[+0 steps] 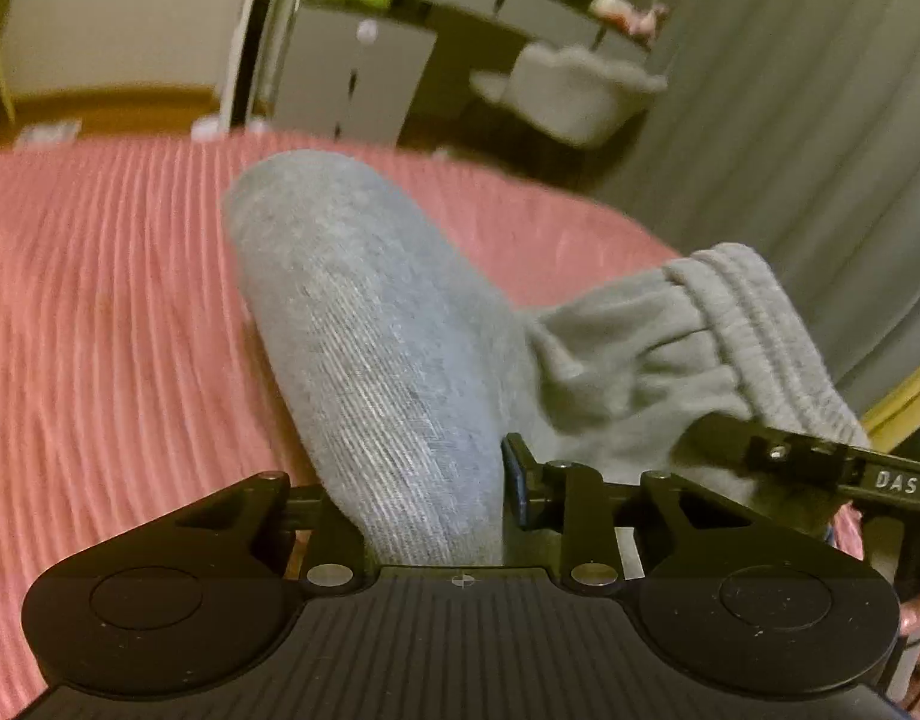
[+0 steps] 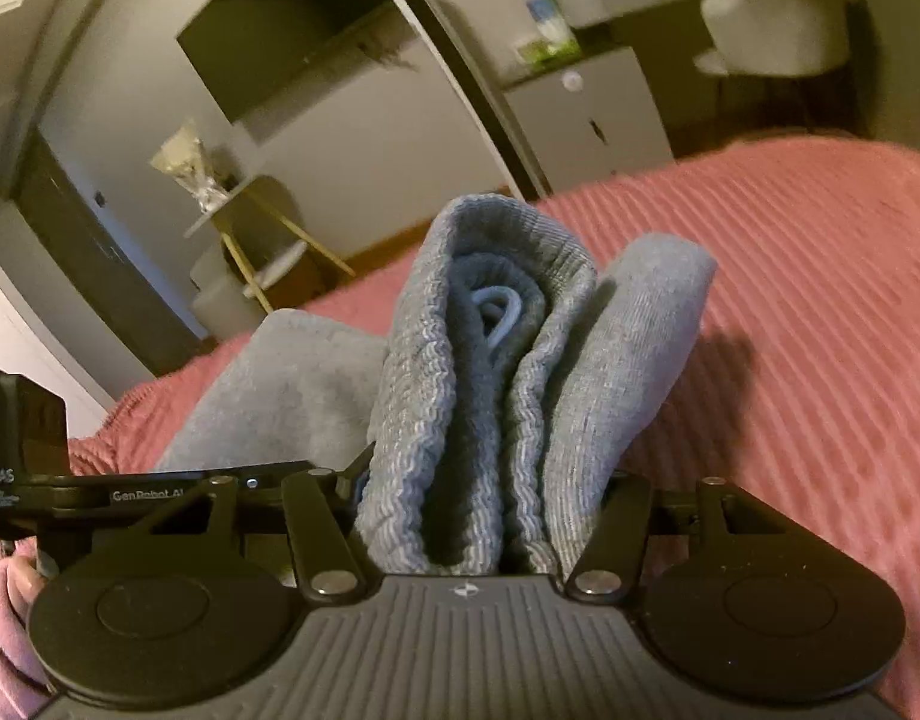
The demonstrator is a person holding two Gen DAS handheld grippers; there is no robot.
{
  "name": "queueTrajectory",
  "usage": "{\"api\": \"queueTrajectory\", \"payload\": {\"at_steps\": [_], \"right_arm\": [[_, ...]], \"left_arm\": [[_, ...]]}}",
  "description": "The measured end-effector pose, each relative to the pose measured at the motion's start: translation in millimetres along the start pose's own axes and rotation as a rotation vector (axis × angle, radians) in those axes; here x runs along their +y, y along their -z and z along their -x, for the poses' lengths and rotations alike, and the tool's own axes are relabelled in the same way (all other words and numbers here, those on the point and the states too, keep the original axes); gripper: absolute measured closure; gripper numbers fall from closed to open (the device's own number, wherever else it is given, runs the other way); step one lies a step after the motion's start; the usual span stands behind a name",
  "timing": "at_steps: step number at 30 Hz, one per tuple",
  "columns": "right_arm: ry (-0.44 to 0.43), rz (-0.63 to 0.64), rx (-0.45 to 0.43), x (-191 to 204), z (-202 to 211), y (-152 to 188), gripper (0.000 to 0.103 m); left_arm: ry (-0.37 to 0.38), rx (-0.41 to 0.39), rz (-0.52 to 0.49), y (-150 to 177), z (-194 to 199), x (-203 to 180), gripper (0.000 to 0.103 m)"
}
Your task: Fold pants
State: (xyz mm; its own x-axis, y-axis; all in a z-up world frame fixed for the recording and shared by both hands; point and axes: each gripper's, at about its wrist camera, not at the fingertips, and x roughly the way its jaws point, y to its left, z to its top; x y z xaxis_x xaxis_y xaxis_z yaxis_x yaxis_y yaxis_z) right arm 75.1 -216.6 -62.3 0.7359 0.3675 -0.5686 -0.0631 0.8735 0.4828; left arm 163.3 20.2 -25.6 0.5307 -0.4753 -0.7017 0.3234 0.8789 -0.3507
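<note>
Both grippers' fingers are clamped on the grey pants [image 1: 376,348] above the pink bedspread [image 1: 100,300]: one leg by the left gripper [image 1: 433,510], the bunched waistband, seen only from the right wrist, by the right gripper [image 2: 484,516].

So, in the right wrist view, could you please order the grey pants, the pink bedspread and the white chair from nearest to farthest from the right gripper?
1. Grey pants: bunched between the right gripper fingers.
2. Pink bedspread: beneath and to the right.
3. White chair: top right, beyond the bed.
</note>
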Motion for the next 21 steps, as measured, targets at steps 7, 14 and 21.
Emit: {"api": "queueTrajectory", "payload": {"at_steps": [7, 14, 21], "right_arm": [[-0.028, 0.007, -0.08, 6, -39, -26, 0.045], [0.394, 0.101, -0.087, -13, -60, -6, 0.013], [0.404, 0.374, -0.154, 43, -58, 13, 0.003]], "left_arm": [[-0.129, -0.053, -0.025, -26, -13, 12, 0.067], [-0.505, -0.016, -0.07, 1, -24, 18, 0.026], [-0.455, -0.072, -0.073, 26, -10, -20, 0.006]]}}
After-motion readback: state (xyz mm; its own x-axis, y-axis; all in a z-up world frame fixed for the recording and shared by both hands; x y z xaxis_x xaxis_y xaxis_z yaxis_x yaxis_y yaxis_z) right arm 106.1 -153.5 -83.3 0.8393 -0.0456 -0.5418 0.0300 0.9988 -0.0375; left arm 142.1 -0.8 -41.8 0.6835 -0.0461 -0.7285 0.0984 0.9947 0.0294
